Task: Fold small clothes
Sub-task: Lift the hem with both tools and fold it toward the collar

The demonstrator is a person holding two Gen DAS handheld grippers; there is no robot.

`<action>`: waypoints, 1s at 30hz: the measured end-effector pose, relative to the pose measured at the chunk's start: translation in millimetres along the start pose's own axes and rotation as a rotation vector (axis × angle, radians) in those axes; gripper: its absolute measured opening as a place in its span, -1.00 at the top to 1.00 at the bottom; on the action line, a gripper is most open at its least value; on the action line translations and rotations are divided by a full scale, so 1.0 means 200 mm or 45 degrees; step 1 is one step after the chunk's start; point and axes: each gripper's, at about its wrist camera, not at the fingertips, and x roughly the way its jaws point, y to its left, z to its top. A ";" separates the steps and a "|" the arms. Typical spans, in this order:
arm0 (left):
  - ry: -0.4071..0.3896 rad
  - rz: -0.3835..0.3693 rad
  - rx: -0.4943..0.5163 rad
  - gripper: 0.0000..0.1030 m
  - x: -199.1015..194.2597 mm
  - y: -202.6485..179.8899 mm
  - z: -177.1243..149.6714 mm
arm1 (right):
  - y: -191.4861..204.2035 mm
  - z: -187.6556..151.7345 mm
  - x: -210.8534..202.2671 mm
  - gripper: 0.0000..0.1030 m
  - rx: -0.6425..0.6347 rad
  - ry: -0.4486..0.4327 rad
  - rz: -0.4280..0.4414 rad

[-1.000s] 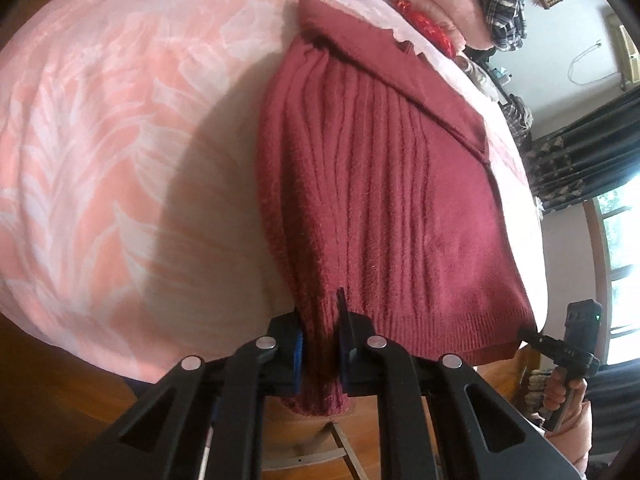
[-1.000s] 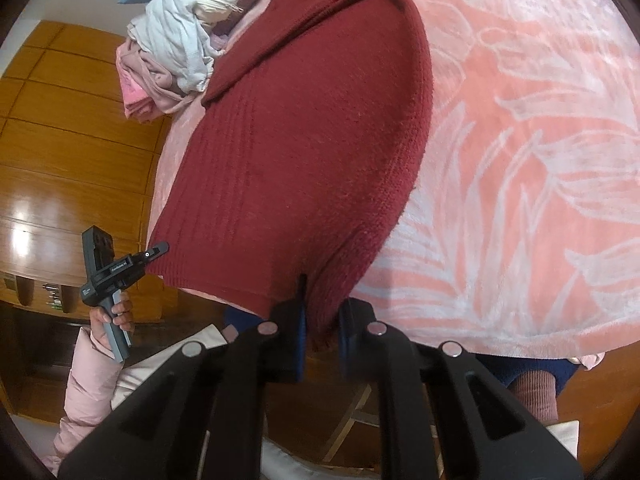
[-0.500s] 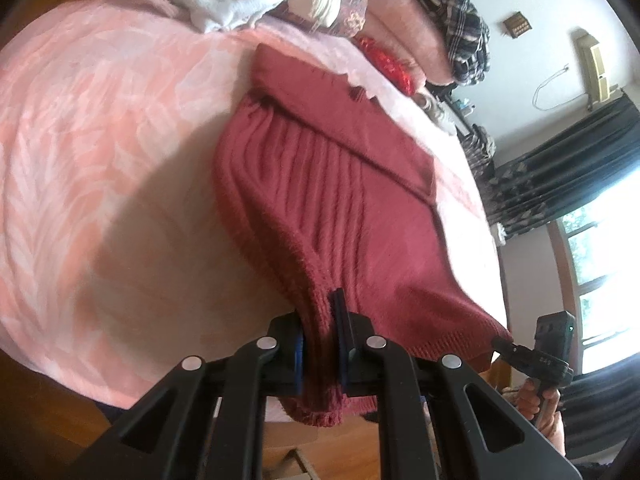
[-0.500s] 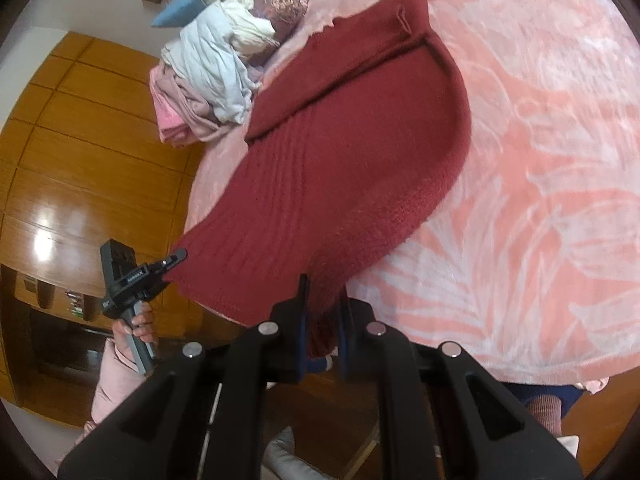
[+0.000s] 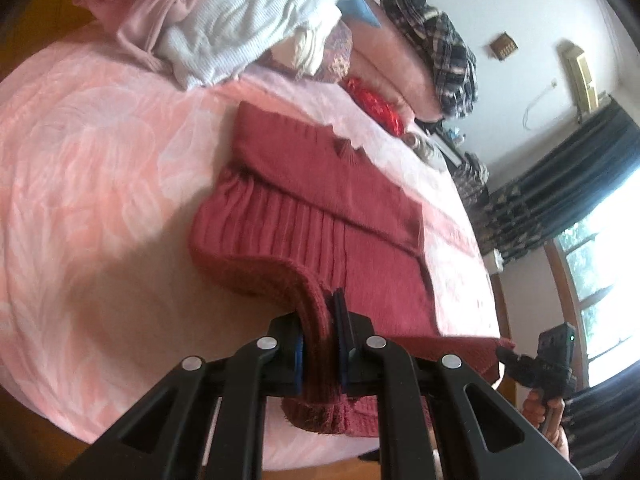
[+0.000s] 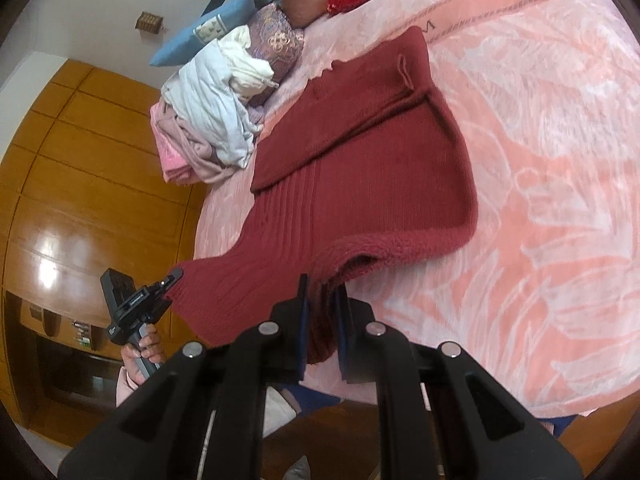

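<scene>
Dark red ribbed knit, a small sweater (image 5: 320,216), is being spread across a pink patterned blanket (image 5: 88,168), with its hem end being lifted clear of the bed at the near edge. One hem corner is being clamped between the closed fingers of the left gripper (image 5: 320,332), and the other corner is being pinched the same way by the right gripper (image 6: 322,320), so that the hem is being stretched between them. Beyond the collar, a heap of pale clothes (image 6: 216,108) is being shown beside a blue pillow (image 6: 200,36).
</scene>
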 end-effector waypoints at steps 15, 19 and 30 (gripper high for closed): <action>-0.136 0.031 -0.089 0.77 0.22 0.06 0.38 | -0.01 0.49 0.14 0.80 0.024 -0.064 -0.035; -0.141 0.068 -0.096 0.77 0.35 0.08 0.50 | -0.06 0.64 0.24 0.80 0.051 -0.065 -0.070; -0.112 0.239 -0.099 0.77 0.88 0.21 0.75 | -0.35 1.02 0.64 0.80 0.176 -0.025 -0.169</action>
